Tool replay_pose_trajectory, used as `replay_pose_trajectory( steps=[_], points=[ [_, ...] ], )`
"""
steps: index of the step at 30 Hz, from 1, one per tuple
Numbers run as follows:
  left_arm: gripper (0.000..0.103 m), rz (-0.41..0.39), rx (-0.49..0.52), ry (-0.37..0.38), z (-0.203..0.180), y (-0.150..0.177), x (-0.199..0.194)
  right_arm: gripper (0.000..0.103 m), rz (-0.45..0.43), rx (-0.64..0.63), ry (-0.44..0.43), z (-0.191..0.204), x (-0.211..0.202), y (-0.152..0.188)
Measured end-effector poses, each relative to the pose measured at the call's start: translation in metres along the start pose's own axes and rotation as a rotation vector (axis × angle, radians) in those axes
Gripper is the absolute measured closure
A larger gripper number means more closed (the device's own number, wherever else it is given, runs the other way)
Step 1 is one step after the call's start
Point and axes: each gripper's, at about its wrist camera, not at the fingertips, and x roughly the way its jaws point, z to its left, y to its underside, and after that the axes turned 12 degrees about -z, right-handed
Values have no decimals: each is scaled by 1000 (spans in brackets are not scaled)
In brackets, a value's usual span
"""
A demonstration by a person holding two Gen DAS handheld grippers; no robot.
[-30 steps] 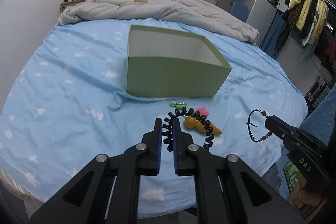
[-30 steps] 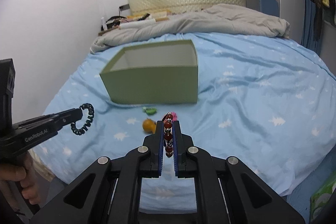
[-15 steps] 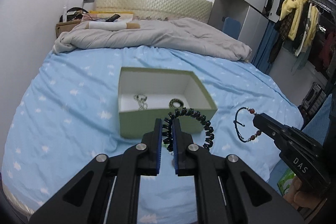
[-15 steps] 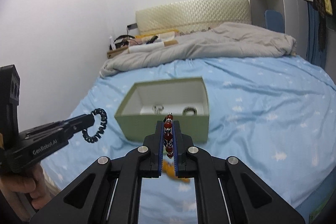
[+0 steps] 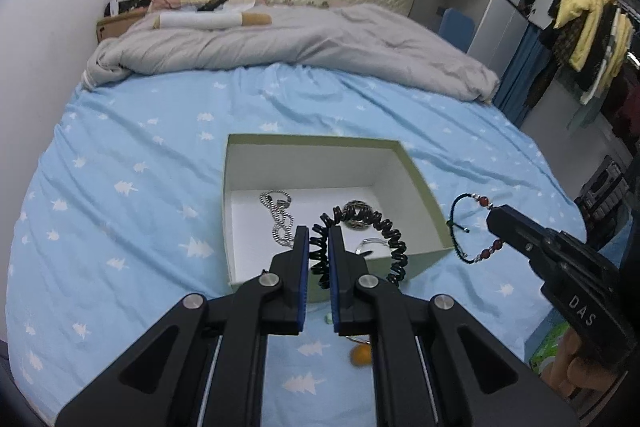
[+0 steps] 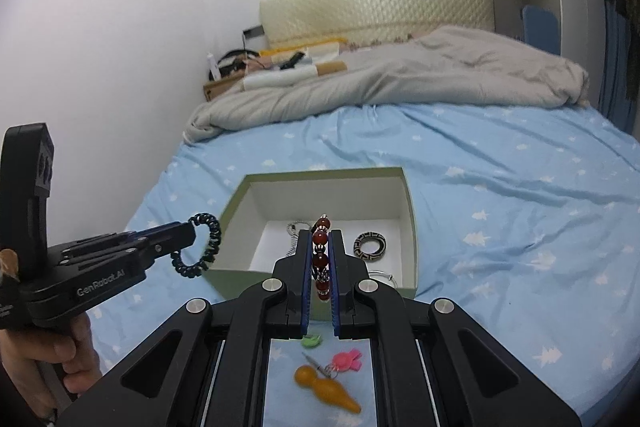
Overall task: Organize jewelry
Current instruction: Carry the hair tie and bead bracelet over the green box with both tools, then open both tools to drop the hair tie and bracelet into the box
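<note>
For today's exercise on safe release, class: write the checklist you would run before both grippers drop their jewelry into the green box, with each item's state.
1. Left gripper clamped on the black spiral coil bracelet: ok.
2. Right gripper clamped on the red-beaded cord bracelet: ok.
3. Open green cardboard box has bare floor: ok.
4. Coil bracelet fully over the opening: cannot tell.
5. Silver chain and patterned ring out of the drop path: cannot tell.

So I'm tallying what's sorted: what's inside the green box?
In the green box: a silver chain, a patterned ring and a clear bangle. The hand-held grippers cover its near edge, so anything there is hidden.
</note>
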Motion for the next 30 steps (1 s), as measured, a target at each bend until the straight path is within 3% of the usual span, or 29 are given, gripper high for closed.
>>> replay_pose_trajectory(
  steps=[7,16,26,29,30],
  points=[
    [94,86,-13,-32,12,0,45,98,89,-6,10,-14,50,2],
    [94,140,-56,-54,30,-1,88,98,183,3,17,-27,101,22],
    [93,173,-36,-56,38,1,101,98,216,14,8,-32,120,26],
    [83,175,-37,-62,39,-2,98,87,217,34,0,-34,116,21],
    [68,170,-35,-58,38,-4,96,78,211,42,-3,-34,114,19]
  ],
)
